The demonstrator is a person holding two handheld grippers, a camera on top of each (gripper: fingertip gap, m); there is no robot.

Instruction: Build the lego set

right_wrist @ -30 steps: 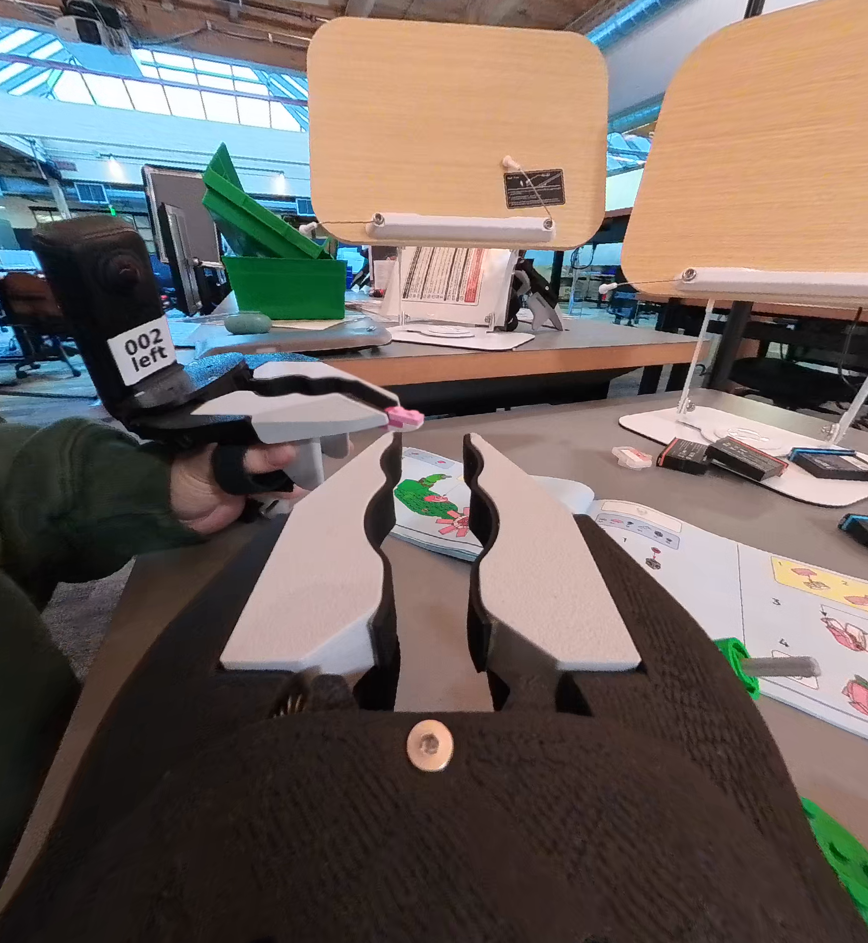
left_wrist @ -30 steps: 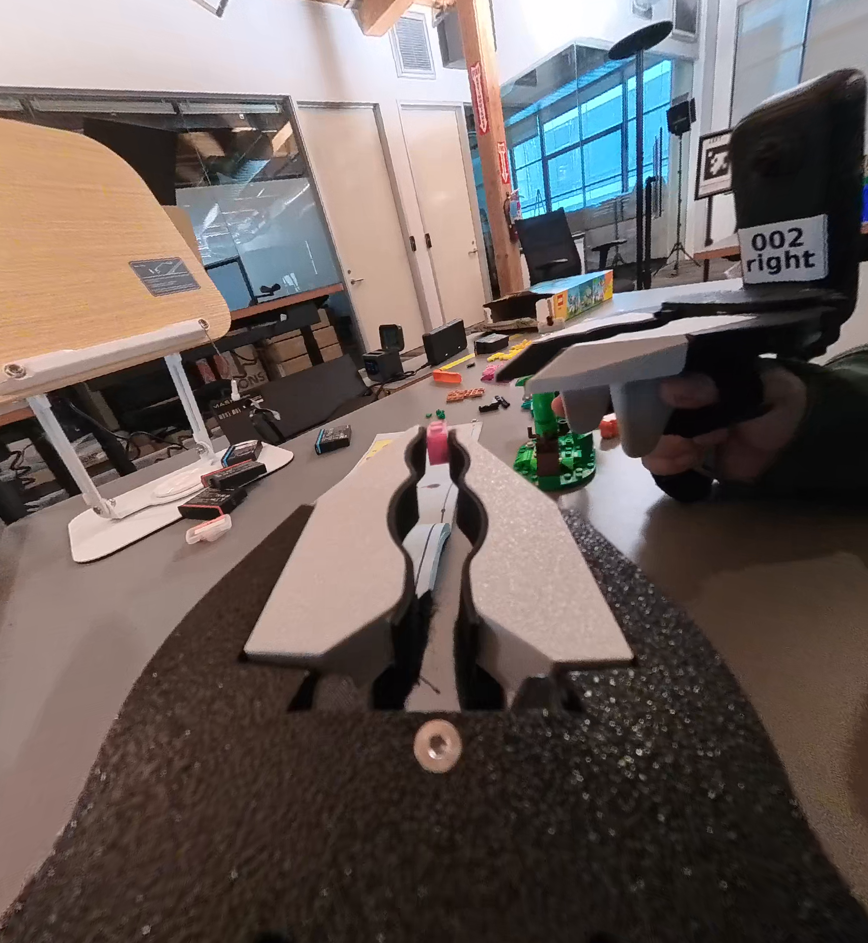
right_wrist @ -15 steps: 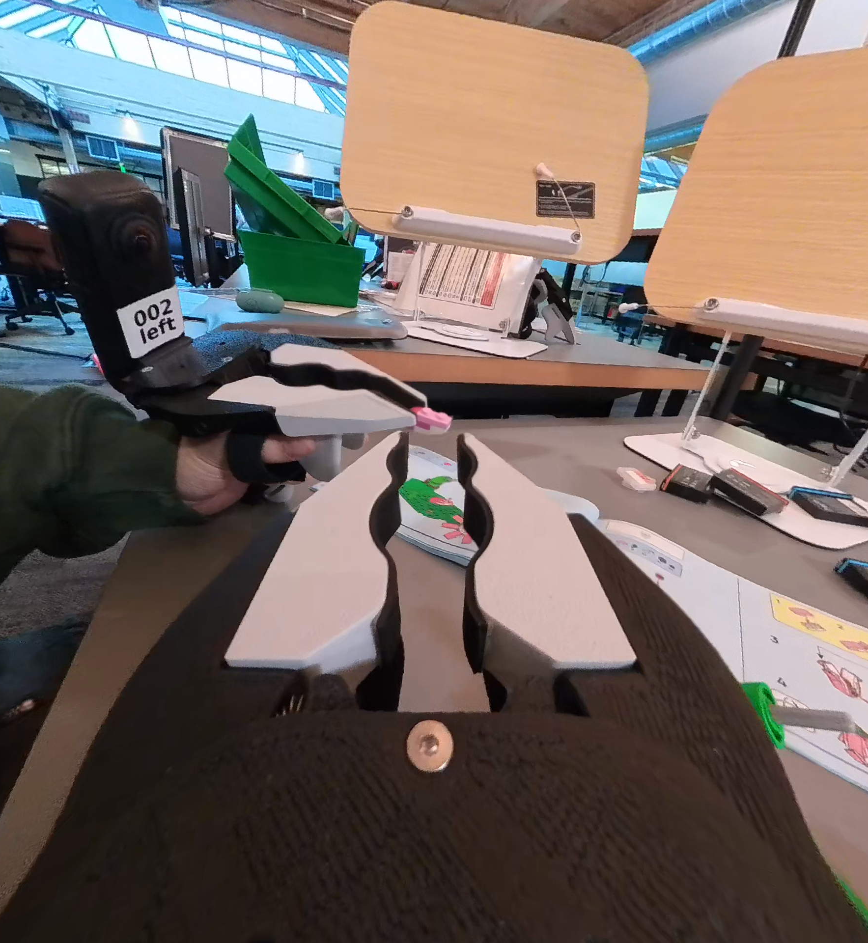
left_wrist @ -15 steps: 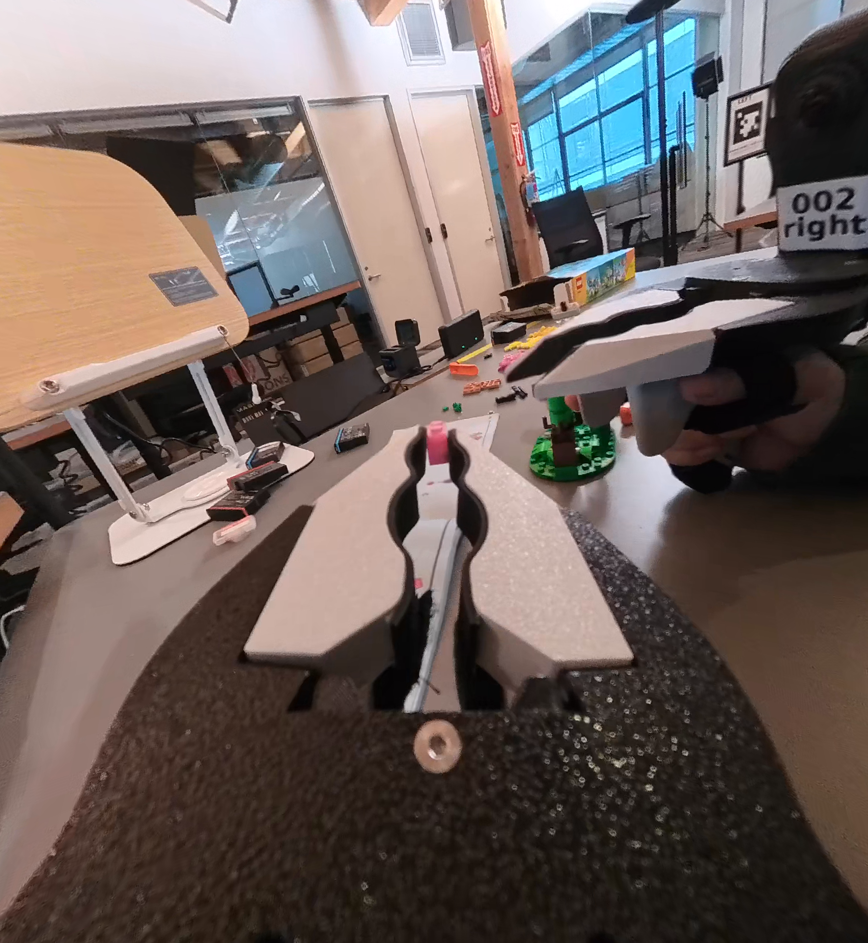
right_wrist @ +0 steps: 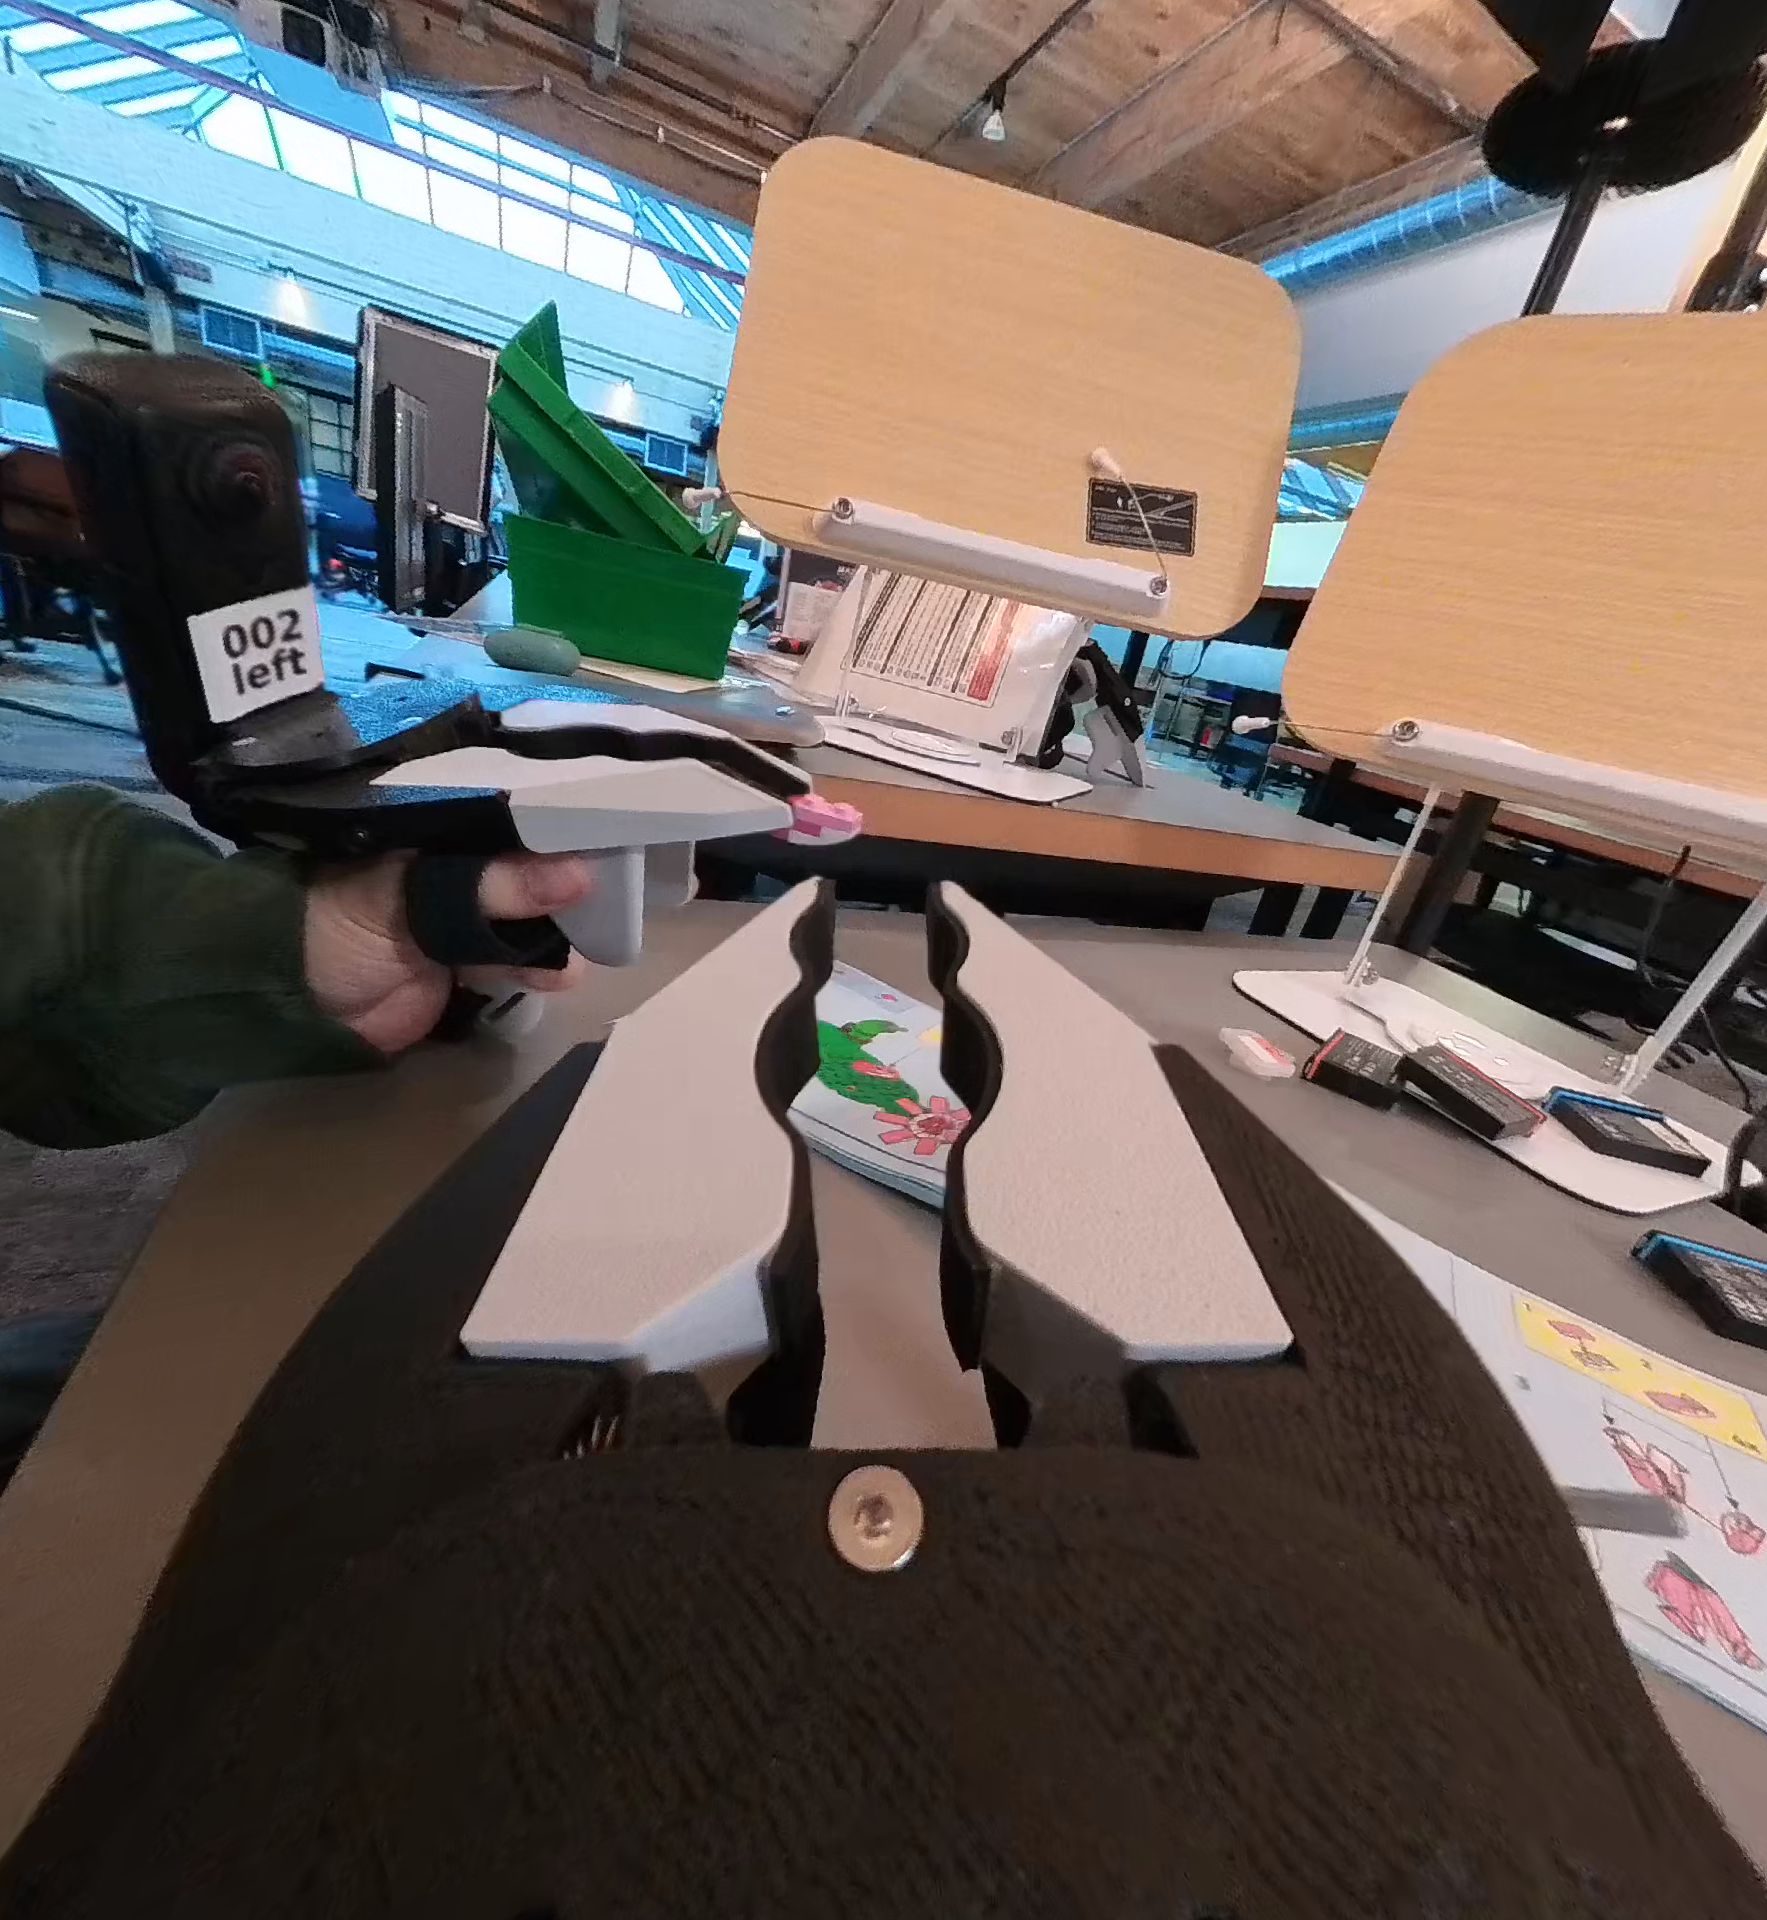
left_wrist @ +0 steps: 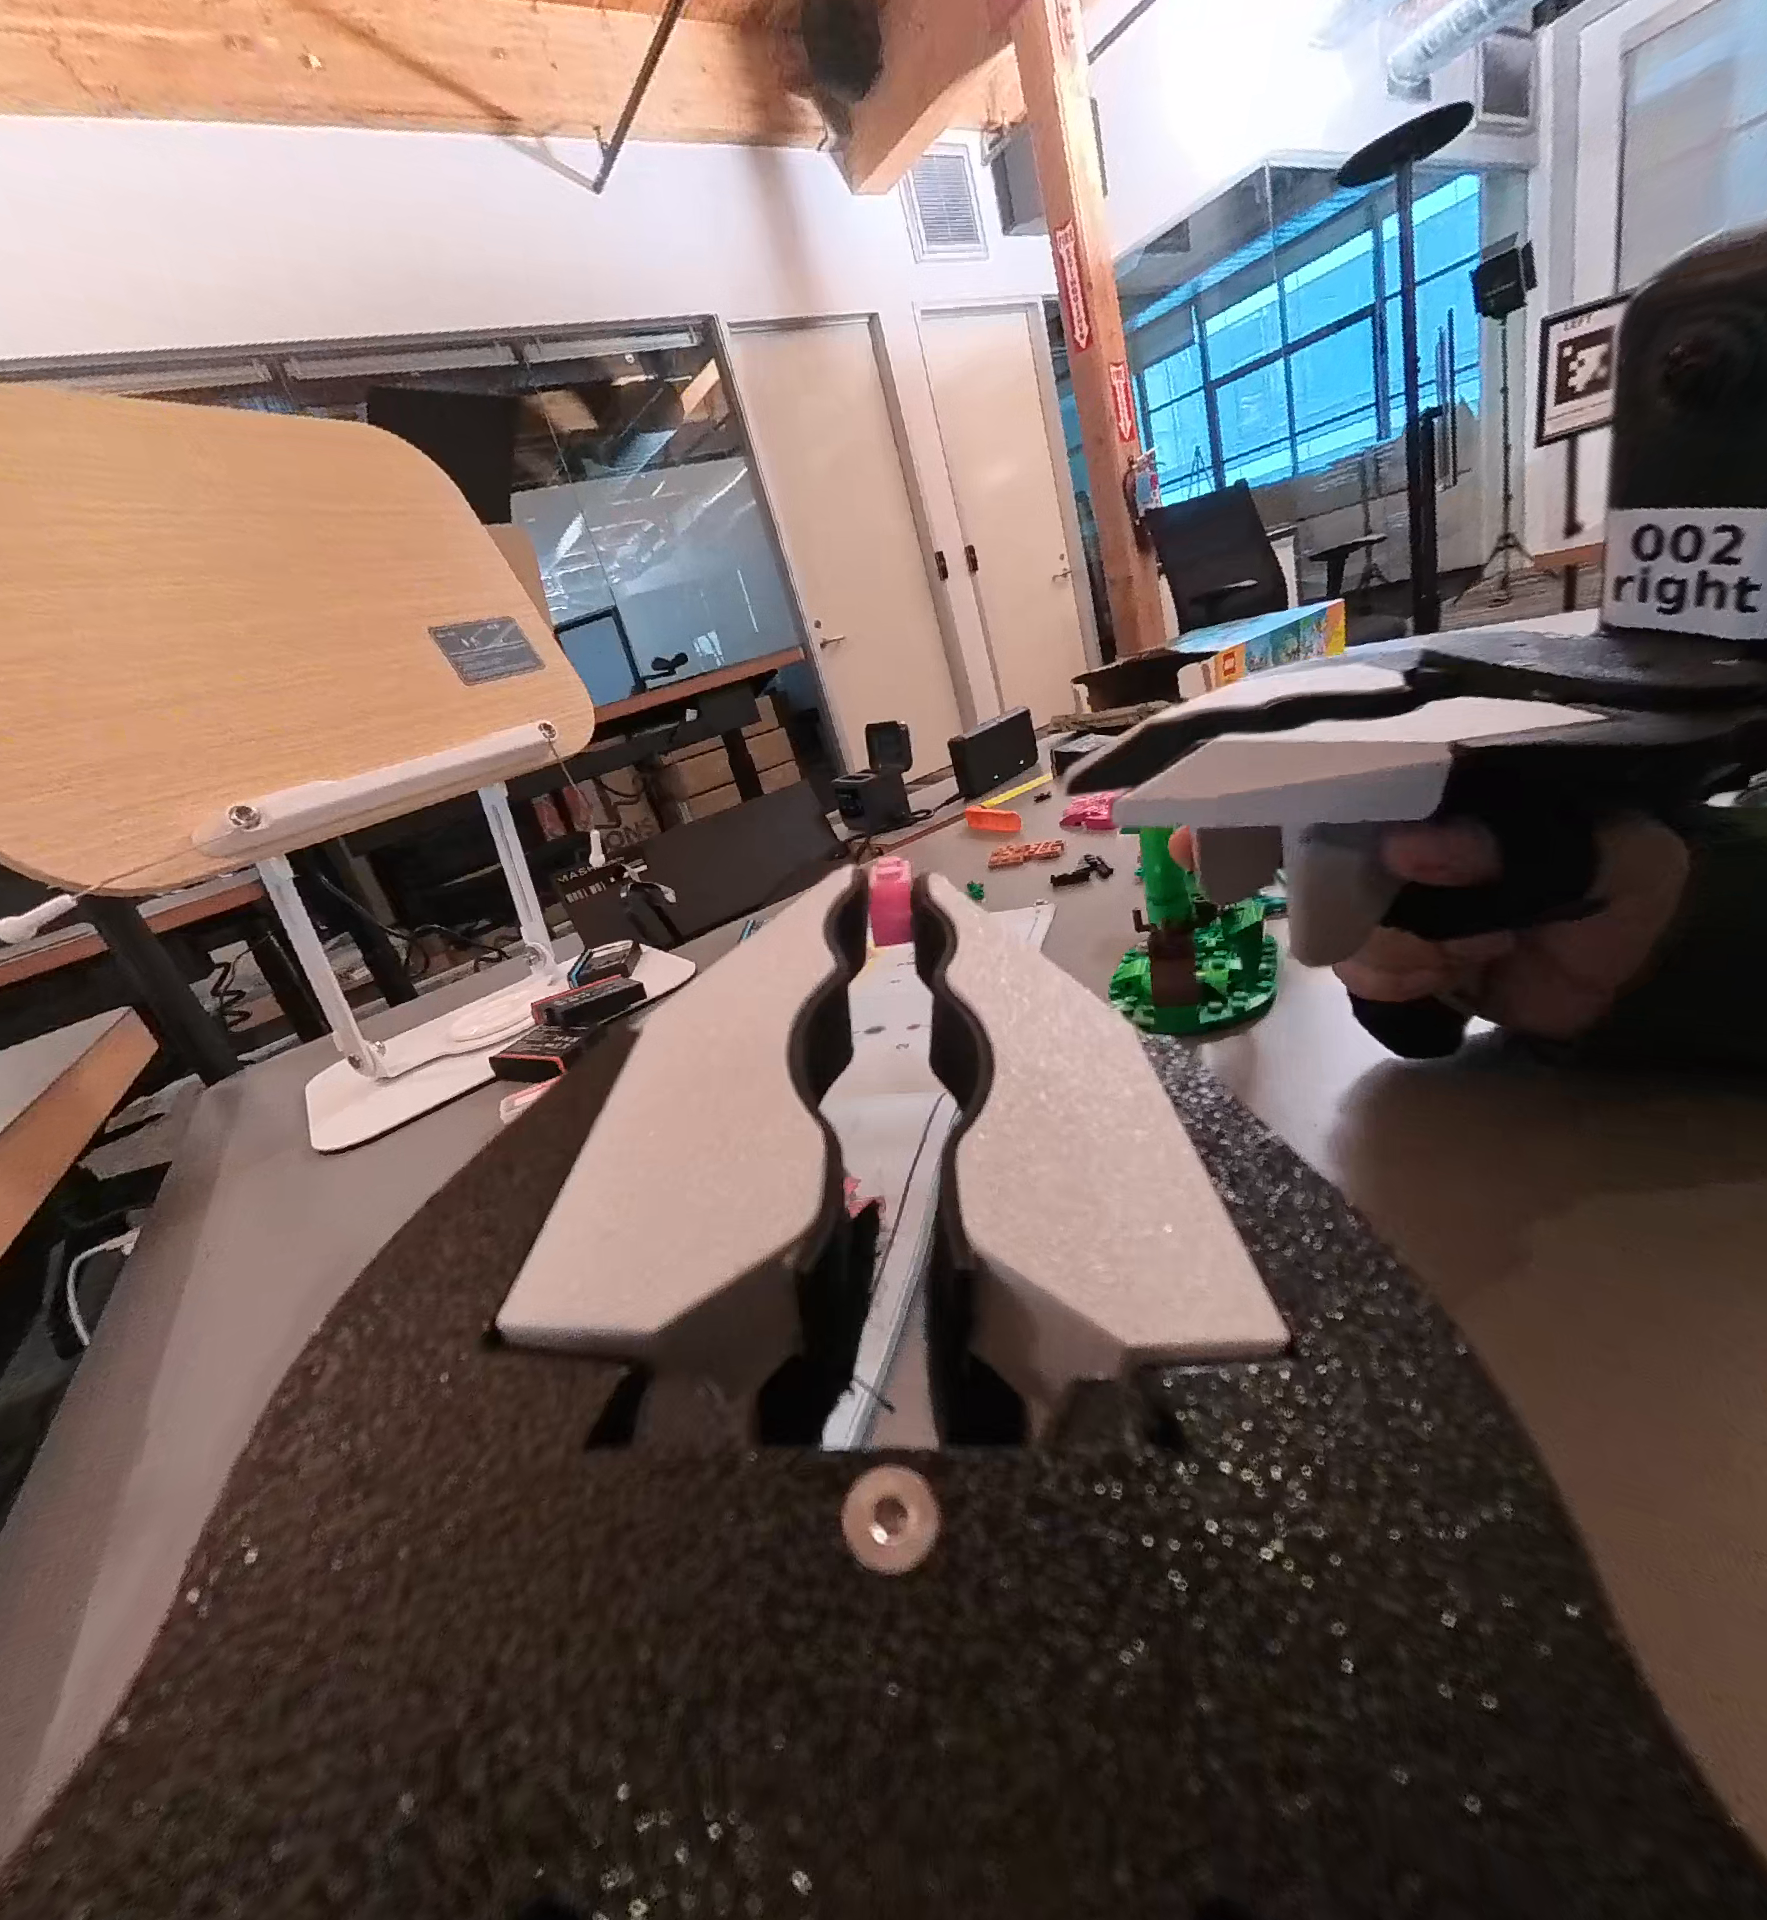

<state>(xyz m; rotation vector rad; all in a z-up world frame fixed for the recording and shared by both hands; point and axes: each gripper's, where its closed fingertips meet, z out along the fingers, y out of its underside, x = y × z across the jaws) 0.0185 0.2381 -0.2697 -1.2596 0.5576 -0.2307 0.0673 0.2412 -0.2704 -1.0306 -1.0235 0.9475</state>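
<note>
While held above the grey counter (left_wrist: 1585, 1299), left tongs (left_wrist: 890, 902) clamped on a small pink brick (left_wrist: 889, 906); right tongs (right_wrist: 881, 902) apart, holding nothing, just below that brick; green lego model (left_wrist: 1196, 966) standing on counter beyond, instruction booklet (right_wrist: 1679, 1475) lying open nearby
</note>
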